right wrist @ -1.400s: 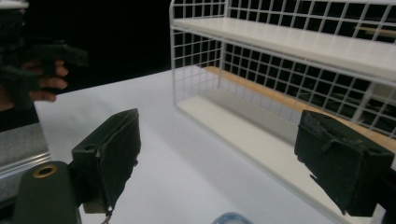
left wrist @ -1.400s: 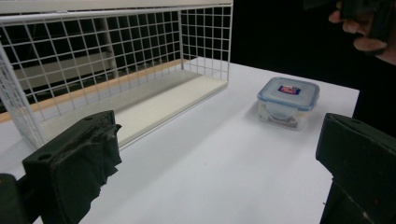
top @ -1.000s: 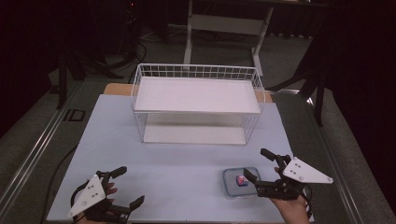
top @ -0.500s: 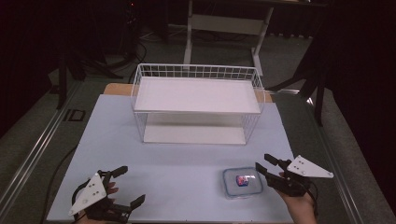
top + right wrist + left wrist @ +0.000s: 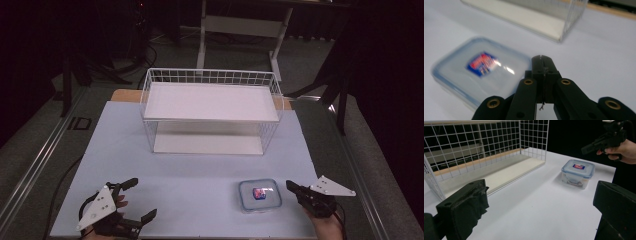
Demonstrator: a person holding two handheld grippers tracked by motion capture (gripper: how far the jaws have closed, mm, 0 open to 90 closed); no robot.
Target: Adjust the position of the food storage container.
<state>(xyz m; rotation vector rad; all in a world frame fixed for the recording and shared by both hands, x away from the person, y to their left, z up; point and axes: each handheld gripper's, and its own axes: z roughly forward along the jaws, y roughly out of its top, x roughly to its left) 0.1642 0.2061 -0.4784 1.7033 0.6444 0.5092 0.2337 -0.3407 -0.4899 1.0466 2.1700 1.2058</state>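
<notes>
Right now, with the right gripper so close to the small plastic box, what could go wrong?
1. The right gripper has just been closing and is shut with nothing between its jaws, beside the plastic box. It may only push the box across the smooth table.
2. The box is wide; the jaws must open again before any grip.
3. The left gripper is open and far away, so it cannot steady the box.

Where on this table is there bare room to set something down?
The wide strip between the rack and the grippers is bare, and so is the left half by the left gripper. It is tight only between the box and the right gripper.
</notes>
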